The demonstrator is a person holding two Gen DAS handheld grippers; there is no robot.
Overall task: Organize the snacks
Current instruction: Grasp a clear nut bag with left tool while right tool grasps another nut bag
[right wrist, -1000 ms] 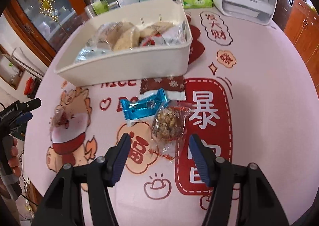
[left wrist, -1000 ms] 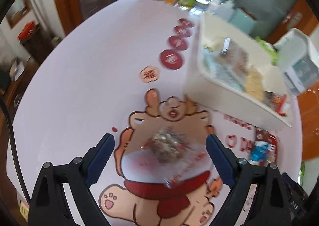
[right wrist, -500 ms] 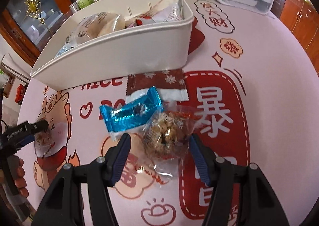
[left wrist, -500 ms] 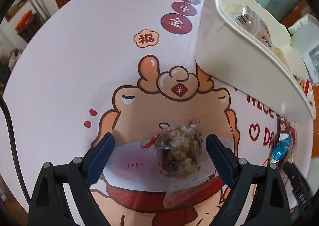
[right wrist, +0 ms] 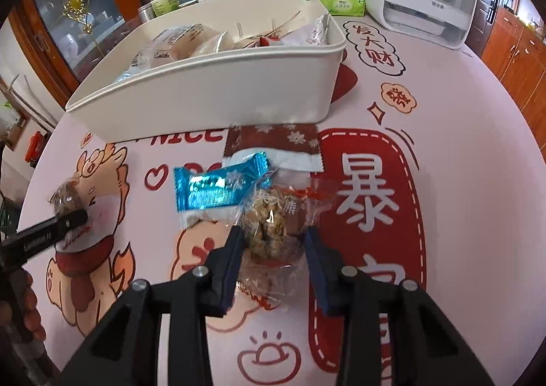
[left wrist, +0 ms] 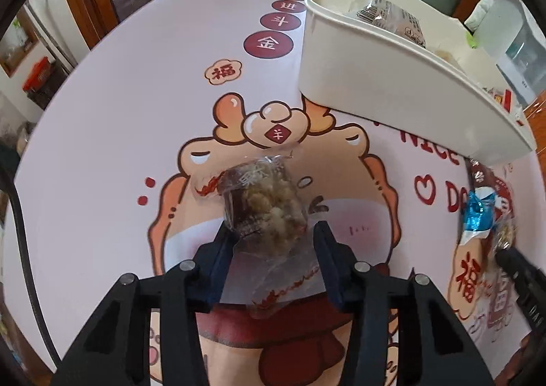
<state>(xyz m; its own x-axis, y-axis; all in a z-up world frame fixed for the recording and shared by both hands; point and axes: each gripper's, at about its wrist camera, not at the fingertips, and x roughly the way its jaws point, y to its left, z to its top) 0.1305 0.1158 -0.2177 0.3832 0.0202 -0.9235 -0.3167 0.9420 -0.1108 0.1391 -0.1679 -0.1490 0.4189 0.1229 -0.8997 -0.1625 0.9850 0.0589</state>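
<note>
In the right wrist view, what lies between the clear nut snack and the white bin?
Right wrist view: a blue foil snack and a red-and-white packet lie between the clear nut snack and the white bin.

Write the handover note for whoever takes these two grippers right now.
Left gripper: jaws just closing around a clear-wrapped nut cluster snack on the cartoon tablecloth; left pad touches it, full grip not certain.
Right gripper: jaws just closing around a second nut cluster snack; a firm grip is unclear too.
White bin already holds several wrapped snacks.
Still on the cloth: blue foil snack, dark red snowflake packet.
Left to do: confirm both grips, lift, drop into the bin, then fetch the remaining two.
</note>
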